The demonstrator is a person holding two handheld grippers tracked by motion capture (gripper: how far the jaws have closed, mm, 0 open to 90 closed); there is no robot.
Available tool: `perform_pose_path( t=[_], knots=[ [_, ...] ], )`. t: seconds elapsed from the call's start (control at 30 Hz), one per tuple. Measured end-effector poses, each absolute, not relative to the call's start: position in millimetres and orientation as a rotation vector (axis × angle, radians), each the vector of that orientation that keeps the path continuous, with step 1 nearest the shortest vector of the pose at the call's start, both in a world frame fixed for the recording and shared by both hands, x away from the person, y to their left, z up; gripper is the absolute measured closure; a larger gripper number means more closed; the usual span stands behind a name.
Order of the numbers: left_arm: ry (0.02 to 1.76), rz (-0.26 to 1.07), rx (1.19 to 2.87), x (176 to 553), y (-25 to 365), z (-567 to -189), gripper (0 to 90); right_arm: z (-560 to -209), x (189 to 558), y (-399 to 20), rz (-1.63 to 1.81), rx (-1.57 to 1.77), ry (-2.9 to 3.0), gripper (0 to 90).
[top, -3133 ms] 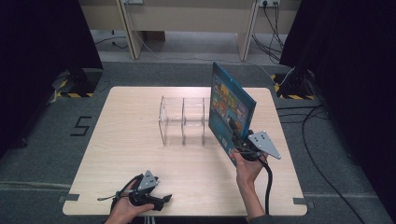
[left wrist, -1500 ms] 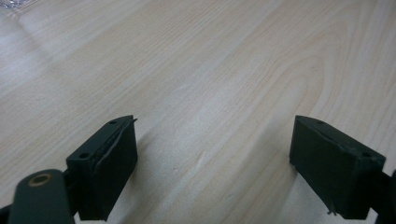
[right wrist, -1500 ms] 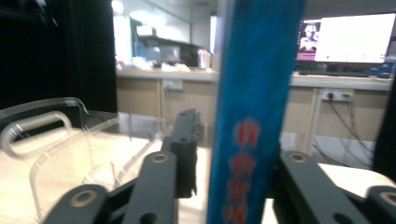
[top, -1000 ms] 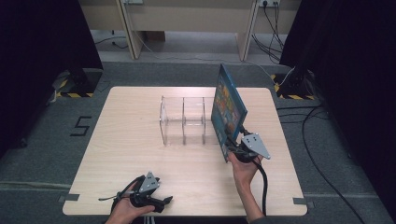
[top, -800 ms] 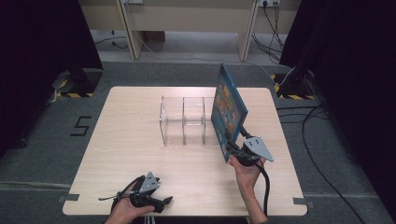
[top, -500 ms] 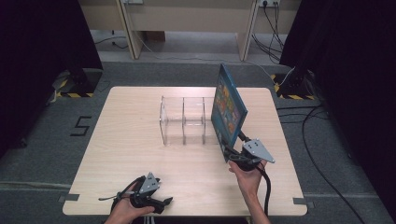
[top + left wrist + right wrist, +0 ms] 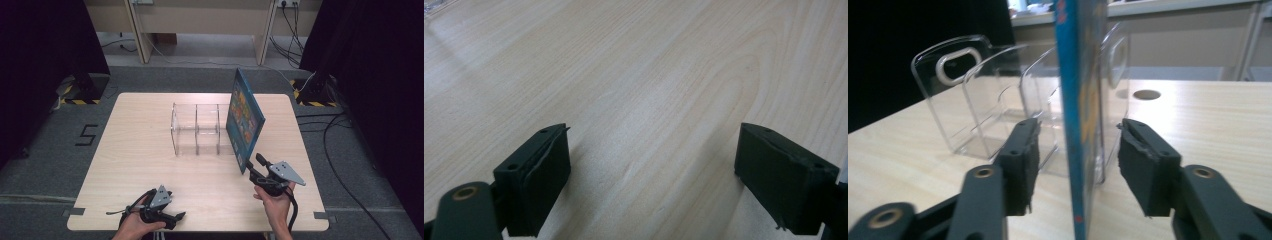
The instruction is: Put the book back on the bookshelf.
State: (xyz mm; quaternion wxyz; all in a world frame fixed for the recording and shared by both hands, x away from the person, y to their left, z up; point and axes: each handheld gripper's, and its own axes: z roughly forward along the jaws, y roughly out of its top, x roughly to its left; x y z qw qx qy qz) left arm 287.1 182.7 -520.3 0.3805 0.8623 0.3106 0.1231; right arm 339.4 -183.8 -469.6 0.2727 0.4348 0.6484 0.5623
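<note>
The wooden table (image 7: 150, 150) carries a clear plastic rack (image 7: 196, 129) with several compartments, which stands near the middle. A blue picture book (image 7: 243, 117) stands upright on its edge at the right end of the rack, leaning a little, with its colourful cover facing right. In the right gripper view the book (image 7: 1073, 100) is seen edge-on, and its lower part sits in the rack's (image 7: 973, 100) end compartment.

The right gripper (image 7: 255, 166) is just at the near lower corner of the book. Its jaws have just been closing, and the book is between them, but both pads (image 7: 1024, 165) are apart from it, with a gap on each side.

The left gripper (image 7: 177, 216) lies low over the near left part of the table, well apart from the rack. Its jaws are wide, with bare table wood (image 7: 649, 100) between them.
</note>
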Motion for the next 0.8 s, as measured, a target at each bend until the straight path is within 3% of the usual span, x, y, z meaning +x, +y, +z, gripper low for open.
perform_pose_path(
  t=[0.33, 0.8],
  knots=[
    [0.787, 0.314, 2.203, 287, 182, -520, 13.5, -481, 353, -183, 1.59, 1.327, 1.743, 64.2],
    [0.786, 0.315, 2.199, 287, 181, -521, 13.4, -485, 359, -177, 1.679, 1.432, 1.71, 71.1]
  ],
)
